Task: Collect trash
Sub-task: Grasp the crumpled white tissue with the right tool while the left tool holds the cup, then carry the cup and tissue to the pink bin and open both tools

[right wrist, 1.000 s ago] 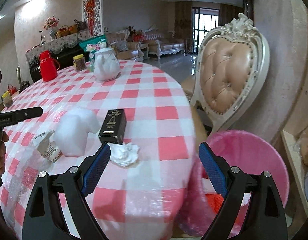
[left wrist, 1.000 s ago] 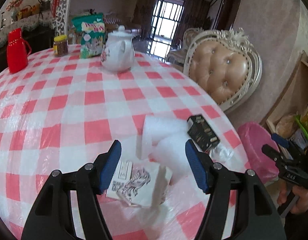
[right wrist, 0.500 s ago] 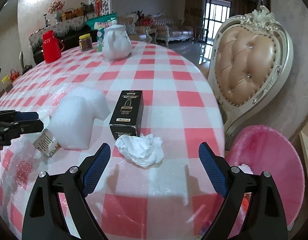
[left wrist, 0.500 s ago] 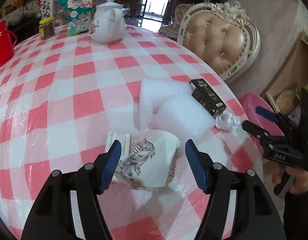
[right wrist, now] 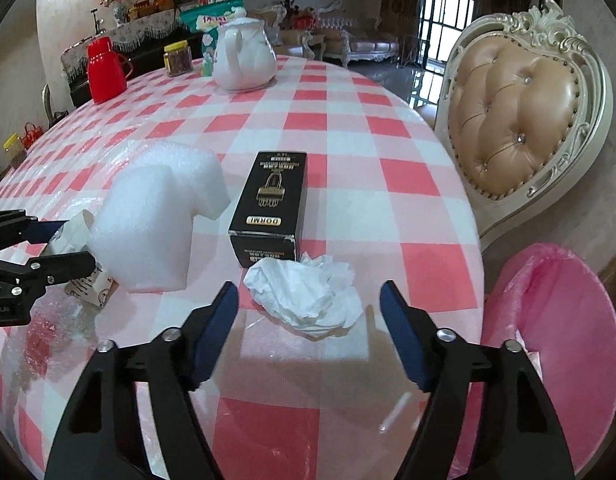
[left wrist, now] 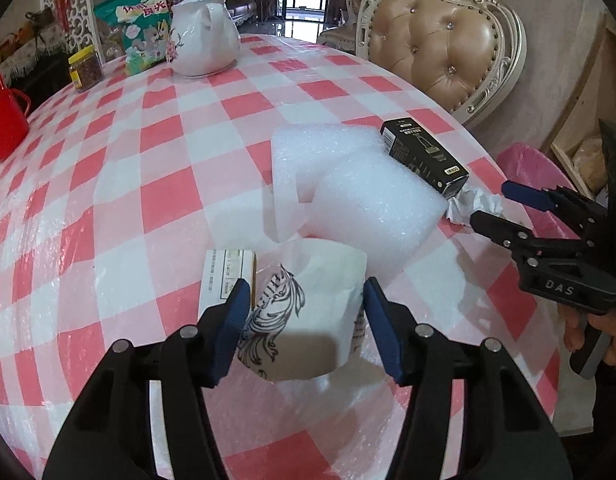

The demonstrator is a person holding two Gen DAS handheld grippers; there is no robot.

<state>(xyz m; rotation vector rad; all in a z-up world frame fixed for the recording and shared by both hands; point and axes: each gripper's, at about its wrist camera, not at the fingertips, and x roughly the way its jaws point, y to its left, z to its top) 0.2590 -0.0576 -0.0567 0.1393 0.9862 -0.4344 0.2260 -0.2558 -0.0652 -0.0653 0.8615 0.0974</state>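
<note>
On the red-and-white checked table lies a white paper bag (left wrist: 308, 300) with a black feather print. It sits between the fingers of my left gripper (left wrist: 306, 320), whose jaws are closing; the pads stand at its sides without squeezing it. A crumpled white tissue (right wrist: 308, 292) lies by the table's edge, between the tips of my right gripper (right wrist: 308, 296). Those jaws are closing too, with a gap on both sides. A white foam block (left wrist: 360, 184) and a black box (right wrist: 274, 196) lie between the two. A pink-lined bin (right wrist: 556, 328) stands beside the table.
At the far side stand a white teapot (left wrist: 204, 32), a green snack bag (left wrist: 140, 28), a jar (left wrist: 86, 66) and a red jug (left wrist: 4, 116). A padded chair (right wrist: 524, 112) stands behind the bin. A printed leaflet (left wrist: 224, 272) lies against the paper bag.
Both grippers have come down and closer to the table, the left over the paper bag, the right over the tissue. Both pairs of jaws have narrowed.
</note>
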